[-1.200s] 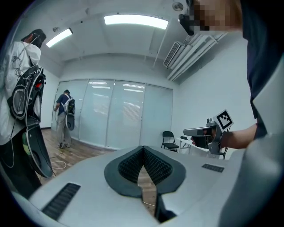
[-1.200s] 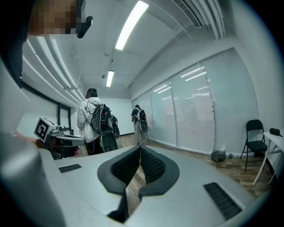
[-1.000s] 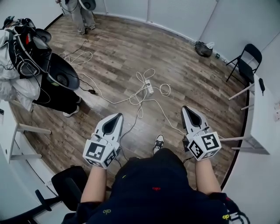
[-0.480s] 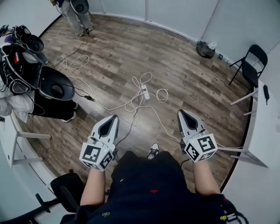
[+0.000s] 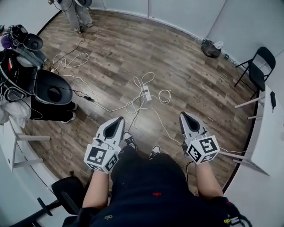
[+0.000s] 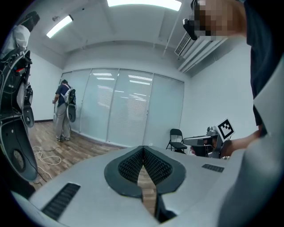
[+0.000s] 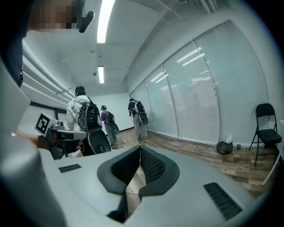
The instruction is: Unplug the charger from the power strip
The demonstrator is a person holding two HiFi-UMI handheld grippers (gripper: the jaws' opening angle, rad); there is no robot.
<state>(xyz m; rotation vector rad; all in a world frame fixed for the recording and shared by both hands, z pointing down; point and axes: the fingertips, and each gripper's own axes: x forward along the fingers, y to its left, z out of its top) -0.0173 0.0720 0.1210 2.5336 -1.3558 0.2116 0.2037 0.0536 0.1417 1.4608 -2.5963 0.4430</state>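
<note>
A white power strip (image 5: 147, 94) lies on the wood floor amid loops of white cable (image 5: 141, 82), well ahead of both grippers. Whether a charger sits in it I cannot make out at this distance. My left gripper (image 5: 119, 120) is held at waist height, pointing forward over the floor, shut and empty; in the left gripper view its pads (image 6: 143, 148) meet at the tip. My right gripper (image 5: 183, 115) is held level with it on the other side, also shut with nothing between the pads (image 7: 140, 148). My shoes (image 5: 128, 141) show between the two grippers.
A black backpack rig (image 5: 52, 91) and a white table leg (image 5: 17, 137) stand at the left. A folding chair (image 5: 256, 66) and a white table (image 5: 266, 133) are at the right. A dark bag (image 5: 211, 48) lies by the far wall. A person (image 5: 77, 13) stands at the far left.
I have stepped forward: the power strip and cables have drawn nearer in the head view, and one shoe now shows ahead. Both grippers stay shut and held out in front.
</note>
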